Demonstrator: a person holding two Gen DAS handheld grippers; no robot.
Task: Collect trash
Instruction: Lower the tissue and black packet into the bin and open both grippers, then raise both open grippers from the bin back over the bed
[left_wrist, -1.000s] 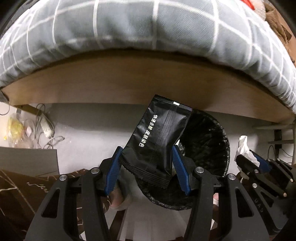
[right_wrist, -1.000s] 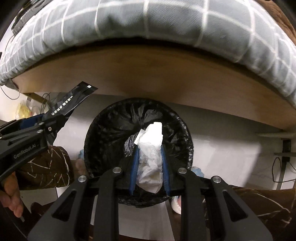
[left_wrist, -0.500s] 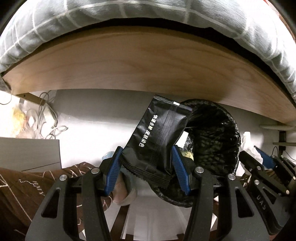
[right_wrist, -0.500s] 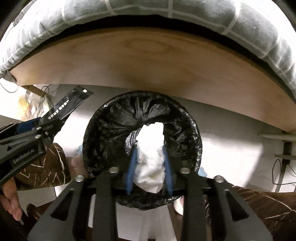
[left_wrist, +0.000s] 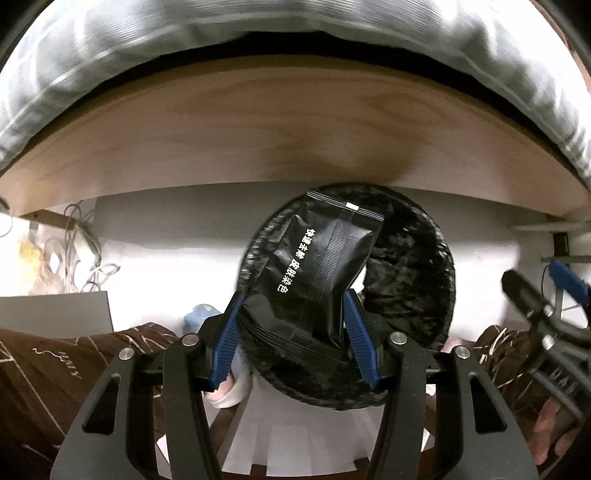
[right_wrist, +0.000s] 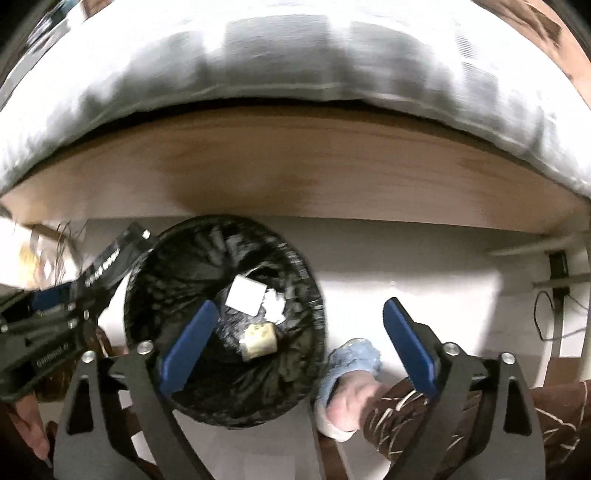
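**Packet poised over the bin, other gripper empty**

The left hand-held gripper (left_wrist: 291, 325) is clamped on a black foil packet (left_wrist: 317, 266) with white lettering, its two blue pads pinching the packet's lower end so the rest stands up and forward. From the left wrist view the packet lies straight across the mouth of the black-lined trash bin (left_wrist: 413, 266), which suggests it is being carried over the opening so that letting go would drop it inside rather than on the floor.

The right hand-held gripper (right_wrist: 295, 332) has its jaws spread wide with nothing between them. It sits above the bin's right-hand side, one blue pad over the liner and the other over the pale floor (right_wrist: 424, 266). Inside the bin (right_wrist: 177, 258) several pale scraps (right_wrist: 258, 314) rest at the bottom of the liner.

The bin stands on the floor just in front of the wooden bed frame (right_wrist: 295, 177), under the overhang of the grey bedding (right_wrist: 295, 55), within reach of the seated person whose slippered foot (right_wrist: 351, 369) is just beside it. In the right wrist view the packet's tip appears only at the bin's left rim, so its exact place over the opening is uncertain. The likely next step is releasing the packet; a light foil pouch may flutter, so a release close over the middle seems safest.
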